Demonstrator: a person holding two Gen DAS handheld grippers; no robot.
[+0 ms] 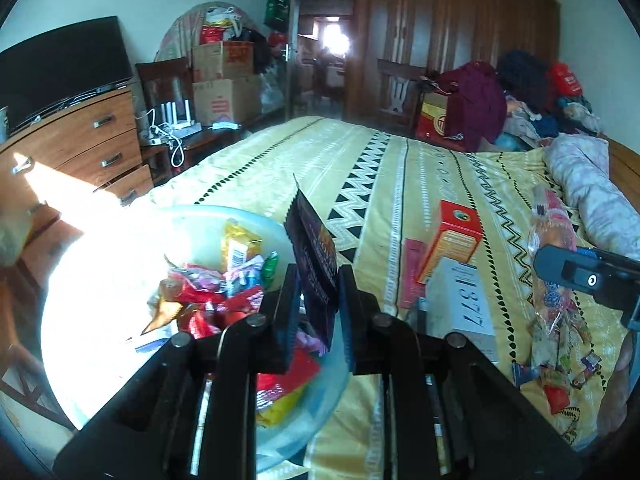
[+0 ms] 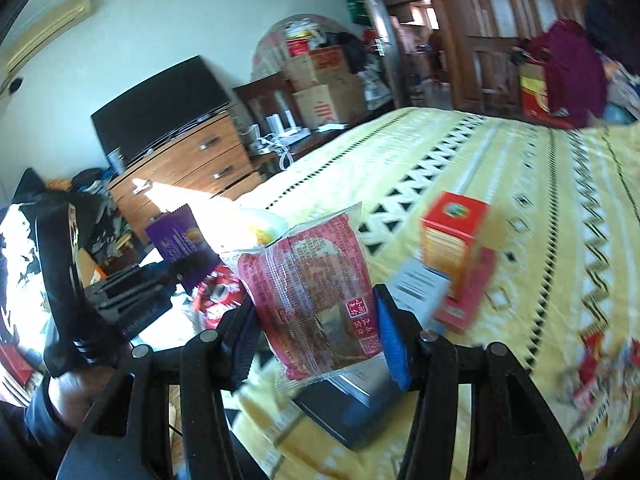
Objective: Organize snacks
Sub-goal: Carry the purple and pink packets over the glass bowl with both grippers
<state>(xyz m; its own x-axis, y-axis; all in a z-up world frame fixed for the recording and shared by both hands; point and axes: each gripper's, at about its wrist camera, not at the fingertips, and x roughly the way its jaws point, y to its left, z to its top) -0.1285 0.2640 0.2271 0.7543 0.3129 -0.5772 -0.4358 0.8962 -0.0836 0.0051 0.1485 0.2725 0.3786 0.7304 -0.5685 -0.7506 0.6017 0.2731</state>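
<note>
My left gripper (image 1: 318,280) is shut on a dark purple snack packet (image 1: 314,252) and holds it above a clear bowl (image 1: 132,280) with several wrapped snacks (image 1: 216,296). The packet also shows in the right wrist view (image 2: 180,240). My right gripper (image 2: 316,320) is shut on a red and clear snack packet (image 2: 316,292), held above the yellow bedspread (image 2: 520,200). The right gripper also shows at the right edge of the left wrist view (image 1: 592,276), with the packet hanging below it.
An orange-red box (image 1: 452,240) stands on a white box (image 1: 468,300) on the bed. Loose wrapped candies (image 1: 560,364) lie at the right. A rolled quilt (image 1: 592,196), a dresser (image 1: 80,148) with a TV and cardboard boxes (image 1: 224,80) surround the bed.
</note>
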